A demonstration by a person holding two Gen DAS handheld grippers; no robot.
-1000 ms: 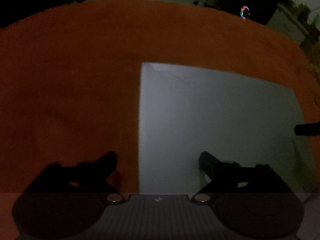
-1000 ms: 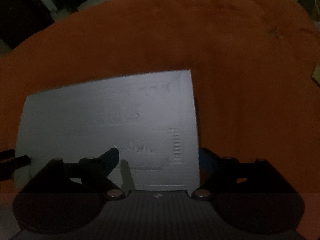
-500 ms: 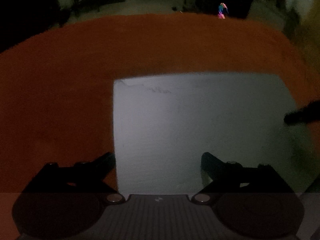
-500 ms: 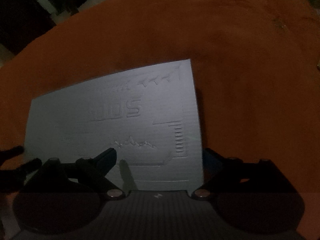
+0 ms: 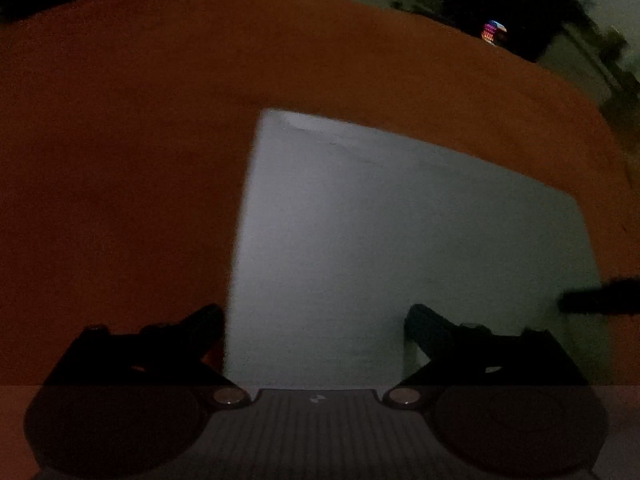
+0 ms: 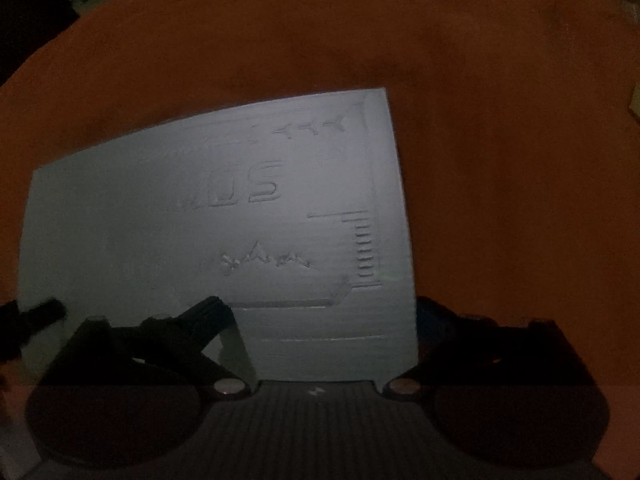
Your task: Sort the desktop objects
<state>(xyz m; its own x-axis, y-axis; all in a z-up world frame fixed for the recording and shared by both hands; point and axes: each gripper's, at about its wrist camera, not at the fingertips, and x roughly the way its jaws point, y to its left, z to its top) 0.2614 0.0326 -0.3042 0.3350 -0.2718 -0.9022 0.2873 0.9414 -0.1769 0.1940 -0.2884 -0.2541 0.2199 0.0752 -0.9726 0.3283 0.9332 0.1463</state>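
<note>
A flat pale grey board (image 5: 400,240) with embossed lettering and a mountain outline (image 6: 224,216) lies on the orange tablecloth. My left gripper (image 5: 316,320) is open over the board's left near edge: the left finger is over the cloth, the right finger over the board. My right gripper (image 6: 324,312) is open over the board's right near edge: the left finger is over the board, the right finger over the cloth. Each gripper's tip shows at the edge of the other's view: the right gripper (image 5: 600,300) and the left gripper (image 6: 28,316). Neither holds anything.
The orange tablecloth (image 5: 120,160) spreads all around the board (image 6: 520,160). The room is dim. Beyond the table's far edge stands dark furniture with a small coloured light (image 5: 494,32). A pale object edge (image 6: 634,104) shows at the far right.
The left wrist view has swung so the board sits further right again. The right wrist view has tilted so the board's embossed lettering shows more clearly. Both grippers stay open.
</note>
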